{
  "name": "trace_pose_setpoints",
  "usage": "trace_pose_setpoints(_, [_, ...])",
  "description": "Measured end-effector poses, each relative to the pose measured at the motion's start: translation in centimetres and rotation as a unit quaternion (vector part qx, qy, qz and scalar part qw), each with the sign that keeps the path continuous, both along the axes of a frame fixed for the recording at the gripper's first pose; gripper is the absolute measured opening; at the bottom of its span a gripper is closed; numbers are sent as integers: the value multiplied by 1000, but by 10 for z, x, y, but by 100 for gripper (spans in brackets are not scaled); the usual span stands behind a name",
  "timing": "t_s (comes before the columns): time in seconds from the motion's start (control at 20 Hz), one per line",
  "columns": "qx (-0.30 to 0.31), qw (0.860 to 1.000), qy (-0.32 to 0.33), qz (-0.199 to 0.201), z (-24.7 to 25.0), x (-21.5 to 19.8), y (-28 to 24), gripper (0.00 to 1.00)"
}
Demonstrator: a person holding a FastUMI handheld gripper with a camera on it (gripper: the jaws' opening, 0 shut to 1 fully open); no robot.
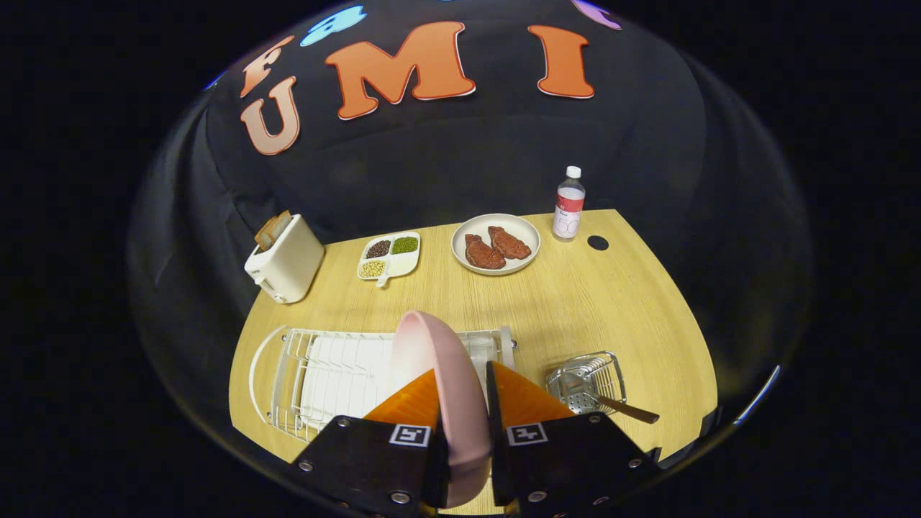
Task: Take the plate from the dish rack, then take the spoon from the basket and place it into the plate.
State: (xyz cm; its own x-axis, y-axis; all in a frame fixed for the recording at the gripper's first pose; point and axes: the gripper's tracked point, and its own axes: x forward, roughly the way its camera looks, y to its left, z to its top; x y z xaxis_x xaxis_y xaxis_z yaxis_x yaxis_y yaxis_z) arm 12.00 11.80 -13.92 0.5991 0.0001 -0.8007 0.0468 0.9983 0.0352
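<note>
I see a wooden worktop [575,302] carrying a toaster [286,260], divided snack tray [389,257], meat plate [496,244], bottle [569,203], dish rack [338,374] and wire basket [586,381].

The plate [439,381] hides part of the dish rack [324,374]; the bottle [569,203] label is too small.

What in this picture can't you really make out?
- Pink plate: its lower part sits hidden between the gripper jaws, which are shut on it.
- Spoon in the basket: bowl blurred behind wires.
- Bottle: label too small.
- Dish rack: part hidden behind plate.
</note>
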Motion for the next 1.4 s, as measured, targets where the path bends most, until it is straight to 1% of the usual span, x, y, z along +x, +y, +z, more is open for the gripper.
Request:
trace_pose_setpoints(0.1, [13,1000,-11,7,10,-17,-6,24])
trace_pose_setpoints(0.25, [51,998,-14,26,18,-52,-6,24])
trace_pose_setpoints(0.4, [52,998,-18,44,11,-85,-9,24])
trace_pose_setpoints(0.55, [80,995,-6,56,2,-118,-2,24])
trace_pose_setpoints(0.7, [98,994,-13,49,-7,-136,-5,24])
trace_pose_setpoints(0.95, [129,990,23,45,-46,-176,-3,24])
trace_pose_setpoints(1.15, [134,989,40,48,-78,-203,-3,24])
trace_pose_setpoints(1.4, [138,989,40,43,-108,-213,-6,24])
